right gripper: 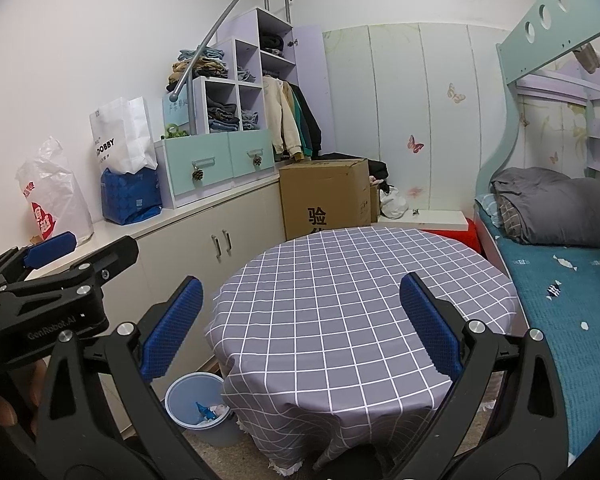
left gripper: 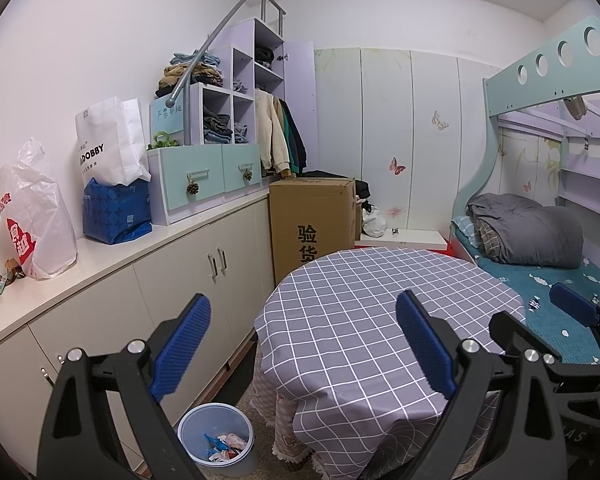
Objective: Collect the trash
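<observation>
Left tongs [left gripper: 304, 340] apart, empty, above bench [left gripper: 380, 300]. Right tongs [right gripper: 300, 320] apart, empty, above bench. Trash bin [left gripper: 220, 440] beside bench, holding wrappers.

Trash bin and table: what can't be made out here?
- Trash bin contents: left wrist view shows small blue and white scraps, too small to identify.
- Trash bin in the right wrist view: partly hidden by the tablecloth and a gripper finger.
- Under the table: covered by the tablecloth in both views.
- Floor near the bin: cut off by the frame edge.
</observation>
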### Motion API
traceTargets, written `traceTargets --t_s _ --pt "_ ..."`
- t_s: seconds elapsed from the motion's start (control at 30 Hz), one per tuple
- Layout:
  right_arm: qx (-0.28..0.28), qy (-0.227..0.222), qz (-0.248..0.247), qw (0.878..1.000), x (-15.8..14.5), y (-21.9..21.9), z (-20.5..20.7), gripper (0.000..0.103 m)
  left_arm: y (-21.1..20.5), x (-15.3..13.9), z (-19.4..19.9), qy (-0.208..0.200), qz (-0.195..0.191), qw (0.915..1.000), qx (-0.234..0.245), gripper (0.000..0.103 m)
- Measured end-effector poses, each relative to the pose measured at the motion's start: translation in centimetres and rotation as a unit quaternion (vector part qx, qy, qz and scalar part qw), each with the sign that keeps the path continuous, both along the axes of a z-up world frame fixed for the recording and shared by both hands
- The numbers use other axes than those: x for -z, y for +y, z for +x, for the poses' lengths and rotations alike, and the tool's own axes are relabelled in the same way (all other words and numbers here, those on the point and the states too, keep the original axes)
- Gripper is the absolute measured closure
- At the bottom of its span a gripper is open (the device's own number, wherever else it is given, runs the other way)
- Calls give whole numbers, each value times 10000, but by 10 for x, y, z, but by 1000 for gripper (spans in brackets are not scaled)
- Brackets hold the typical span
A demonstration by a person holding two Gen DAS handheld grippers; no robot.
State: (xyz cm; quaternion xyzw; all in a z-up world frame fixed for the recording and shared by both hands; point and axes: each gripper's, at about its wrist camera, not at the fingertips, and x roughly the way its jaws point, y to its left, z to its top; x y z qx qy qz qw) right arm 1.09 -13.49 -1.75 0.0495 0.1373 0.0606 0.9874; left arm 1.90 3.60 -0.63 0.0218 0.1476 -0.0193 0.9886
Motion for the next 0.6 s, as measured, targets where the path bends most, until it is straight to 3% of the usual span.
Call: traceTargets --t_s 0.6 --pt "-26 36 37 10000 2 2 1 6 4 1 2 27 -2 10000 8 11"
